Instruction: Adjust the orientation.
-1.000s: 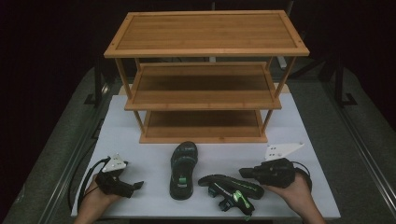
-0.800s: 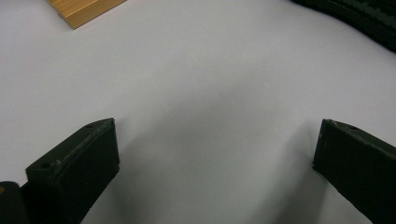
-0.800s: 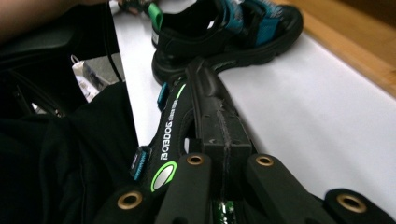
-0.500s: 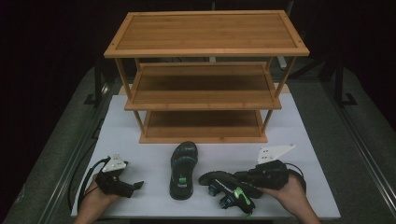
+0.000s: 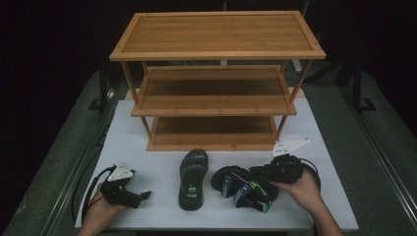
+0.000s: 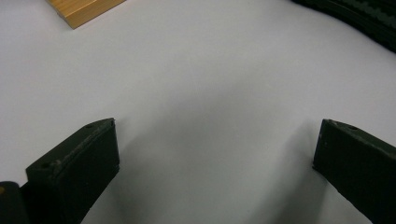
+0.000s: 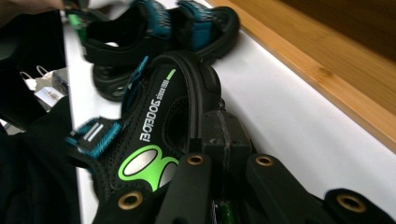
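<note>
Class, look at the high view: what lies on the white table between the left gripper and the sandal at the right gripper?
The other sandal lies flat between the left gripper and the gripped sandal, seen in the high view.

high: above, facing forward-down | gripper views: close | shared: table [image 5: 147,162]

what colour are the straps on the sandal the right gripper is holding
Black with teal trim and a bright green logo on the sandal; clearest in the right gripper view.

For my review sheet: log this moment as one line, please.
right tool: shut on sandal strap | left tool: open, over table | second sandal: flat before rack
</note>
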{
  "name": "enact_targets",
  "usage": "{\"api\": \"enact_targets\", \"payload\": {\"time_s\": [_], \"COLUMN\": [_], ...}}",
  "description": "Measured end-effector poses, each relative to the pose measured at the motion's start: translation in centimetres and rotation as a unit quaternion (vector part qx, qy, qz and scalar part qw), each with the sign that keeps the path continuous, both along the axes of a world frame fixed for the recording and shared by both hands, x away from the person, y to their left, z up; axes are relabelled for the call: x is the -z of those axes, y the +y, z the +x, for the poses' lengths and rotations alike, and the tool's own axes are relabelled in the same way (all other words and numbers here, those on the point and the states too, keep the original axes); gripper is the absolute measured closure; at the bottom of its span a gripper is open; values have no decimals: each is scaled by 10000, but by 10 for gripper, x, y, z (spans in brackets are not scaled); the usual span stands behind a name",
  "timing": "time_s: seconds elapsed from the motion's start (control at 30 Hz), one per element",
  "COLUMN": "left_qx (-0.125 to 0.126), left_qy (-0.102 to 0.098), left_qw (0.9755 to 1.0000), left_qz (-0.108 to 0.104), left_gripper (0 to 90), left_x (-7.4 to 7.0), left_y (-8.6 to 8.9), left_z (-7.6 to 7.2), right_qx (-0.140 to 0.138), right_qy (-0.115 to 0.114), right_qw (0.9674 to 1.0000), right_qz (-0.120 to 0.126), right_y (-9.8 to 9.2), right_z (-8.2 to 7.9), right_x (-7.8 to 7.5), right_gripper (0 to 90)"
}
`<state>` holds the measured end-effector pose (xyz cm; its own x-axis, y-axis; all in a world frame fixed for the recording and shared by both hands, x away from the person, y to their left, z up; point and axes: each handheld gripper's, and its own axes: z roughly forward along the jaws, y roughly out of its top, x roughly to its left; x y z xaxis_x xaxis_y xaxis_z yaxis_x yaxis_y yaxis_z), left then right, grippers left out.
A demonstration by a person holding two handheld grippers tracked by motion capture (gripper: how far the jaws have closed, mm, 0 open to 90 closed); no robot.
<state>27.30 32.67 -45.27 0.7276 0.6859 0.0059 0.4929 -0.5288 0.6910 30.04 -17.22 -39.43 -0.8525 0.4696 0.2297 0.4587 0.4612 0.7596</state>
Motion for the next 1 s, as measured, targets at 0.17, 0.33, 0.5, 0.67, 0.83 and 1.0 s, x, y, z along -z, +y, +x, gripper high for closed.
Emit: {"api": "enact_targets", "payload": {"time_s": [0.17, 0.33, 0.5, 0.67, 0.83, 1.0], "left_qx": [-3, 0, 4, 5, 5, 4], "left_qy": [0, 9, 8, 5, 5, 6], "left_qw": [10000, 10000, 10000, 10000, 10000, 10000], "left_qz": [-3, 0, 7, 11, 10, 11], "left_gripper": [0, 0, 0, 0, 0, 0], "left_x": [0, 0, 0, 0, 0, 0], "left_y": [0, 0, 0, 0, 0, 0], "left_z": [0, 0, 0, 0, 0, 0], "right_qx": [145, 275, 569, 758, 892, 957], "right_qy": [137, 256, 226, -12, -121, -136], "right_qw": [9998, 9992, 9981, 9971, 9956, 9951], "right_qz": [-56, -134, -48, 81, 257, 203], "right_y": [-2, -3, -14, -27, -46, -60], "right_z": [15, 29, 37, 32, 19, 3], "right_x": [8, 19, 25, 16, 3, -2], "right_gripper": [897, 896, 896, 894, 791, 722]}}
